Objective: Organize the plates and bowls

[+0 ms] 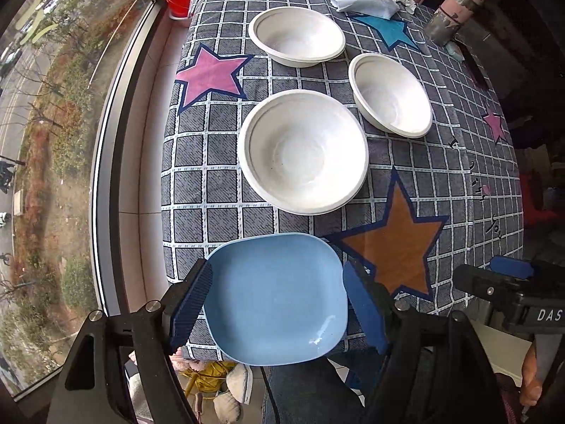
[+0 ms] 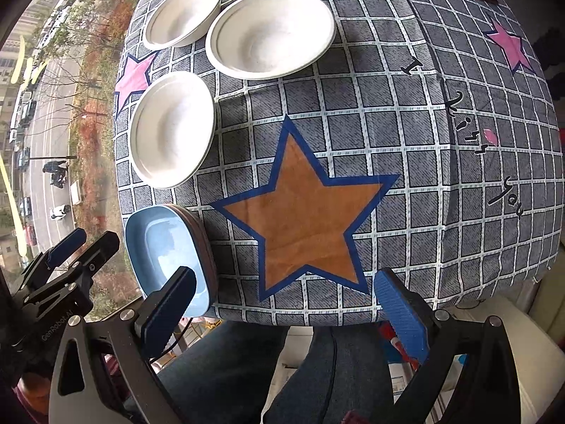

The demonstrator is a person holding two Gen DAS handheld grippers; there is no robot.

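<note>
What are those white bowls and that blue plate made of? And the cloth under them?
The three white bowls look like matte pressed paper pulp, probably disposable: thin rolled rims, dull surface. The blue plate seems to be glossy plastic or melamine, judging by the sharp window glare on it. The checked tablecloth looks like woven, printed fabric, with soft draped edges.

Bright window (image 1: pixel 53 106) daylight, sharp ctr, fisheye-warped edges
</note>
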